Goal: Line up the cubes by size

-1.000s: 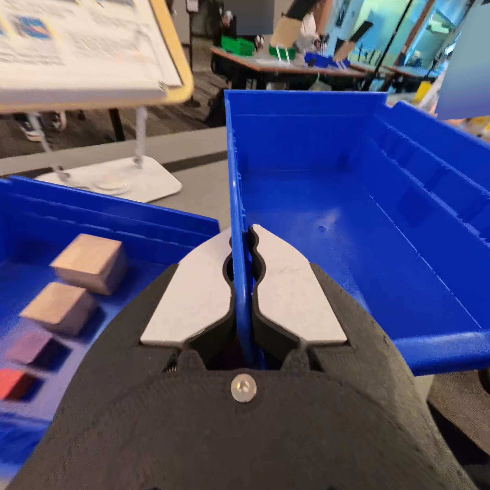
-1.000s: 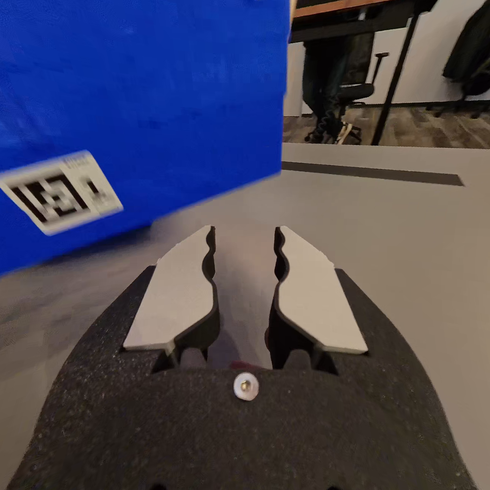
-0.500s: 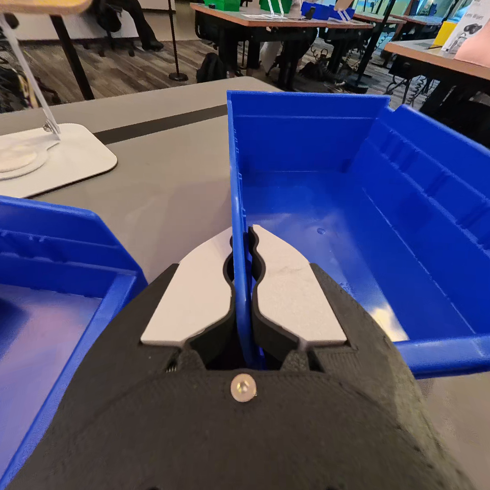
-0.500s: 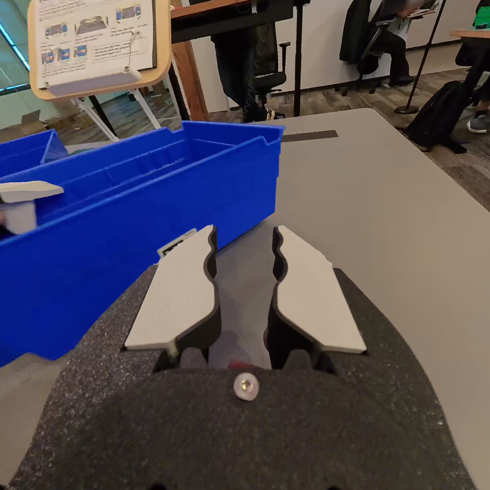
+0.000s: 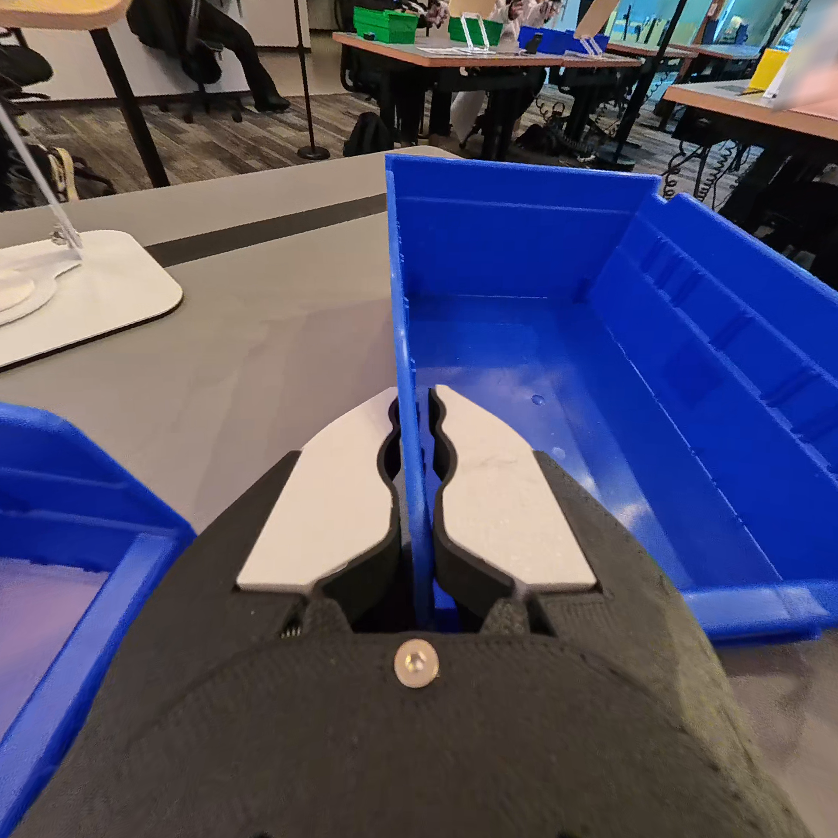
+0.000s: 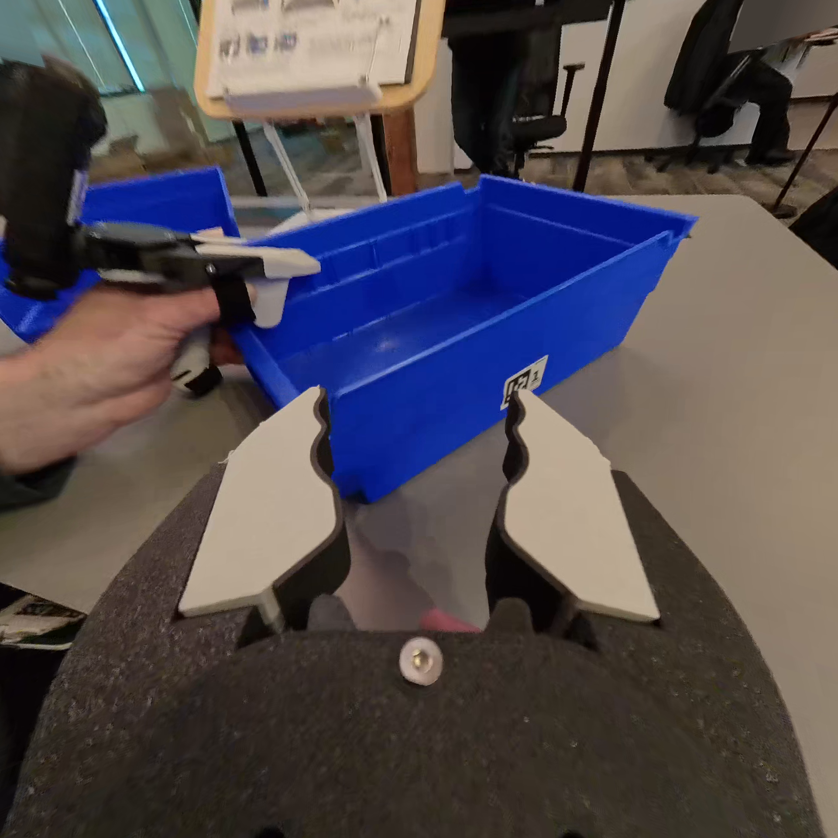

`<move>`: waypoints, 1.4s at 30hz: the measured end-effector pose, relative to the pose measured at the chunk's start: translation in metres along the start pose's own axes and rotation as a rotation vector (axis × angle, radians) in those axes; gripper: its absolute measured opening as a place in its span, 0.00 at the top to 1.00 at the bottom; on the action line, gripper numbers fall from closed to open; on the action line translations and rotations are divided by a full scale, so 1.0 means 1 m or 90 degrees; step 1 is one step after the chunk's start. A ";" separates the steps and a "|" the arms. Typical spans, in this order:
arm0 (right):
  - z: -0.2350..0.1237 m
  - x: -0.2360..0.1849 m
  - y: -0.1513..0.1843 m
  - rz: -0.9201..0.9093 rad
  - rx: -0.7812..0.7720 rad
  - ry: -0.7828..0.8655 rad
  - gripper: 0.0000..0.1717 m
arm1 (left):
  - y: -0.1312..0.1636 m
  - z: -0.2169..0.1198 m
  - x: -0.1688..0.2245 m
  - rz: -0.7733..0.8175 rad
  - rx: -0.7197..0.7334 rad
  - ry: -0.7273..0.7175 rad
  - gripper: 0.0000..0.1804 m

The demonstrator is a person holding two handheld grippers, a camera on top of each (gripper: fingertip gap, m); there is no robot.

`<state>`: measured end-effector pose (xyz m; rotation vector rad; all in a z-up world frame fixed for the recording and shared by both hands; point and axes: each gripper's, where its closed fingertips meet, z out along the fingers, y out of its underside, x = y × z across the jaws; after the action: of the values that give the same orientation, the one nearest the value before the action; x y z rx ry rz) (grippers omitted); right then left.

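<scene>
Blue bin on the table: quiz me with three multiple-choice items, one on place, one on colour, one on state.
1. Where does the left claw sit?
A. astride the blue bin's side wall
B. on the white base
C. over a green bin

2. What colour is the table under the bin?
A. red
B. grey
C. yellow

3. How does the right claw stand?
A. open, holding nothing
B. closed on a cube
C. closed on the bin's label

A: a finger shows on each side of the wall.
B: grey surface surrounds the bin.
A: its fingers are spread wide with only table between.
</scene>
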<state>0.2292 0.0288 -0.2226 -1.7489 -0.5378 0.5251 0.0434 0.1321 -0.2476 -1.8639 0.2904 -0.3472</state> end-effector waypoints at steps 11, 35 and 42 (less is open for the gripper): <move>0.031 0.029 0.023 -0.070 -0.102 0.051 0.80 | 0.003 -0.004 0.043 -0.024 -0.022 0.108 0.72; 0.147 0.212 -0.022 -0.052 -0.098 0.117 0.92 | -0.047 0.121 0.075 -0.120 0.039 0.161 0.44; 0.184 0.240 -0.033 -0.059 -0.106 0.130 0.93 | -0.059 0.159 0.059 -0.121 0.057 0.132 0.44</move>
<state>0.3052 0.3222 -0.2490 -1.9002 -0.5261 0.2380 0.1594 0.2680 -0.2329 -1.7735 0.2333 -0.6759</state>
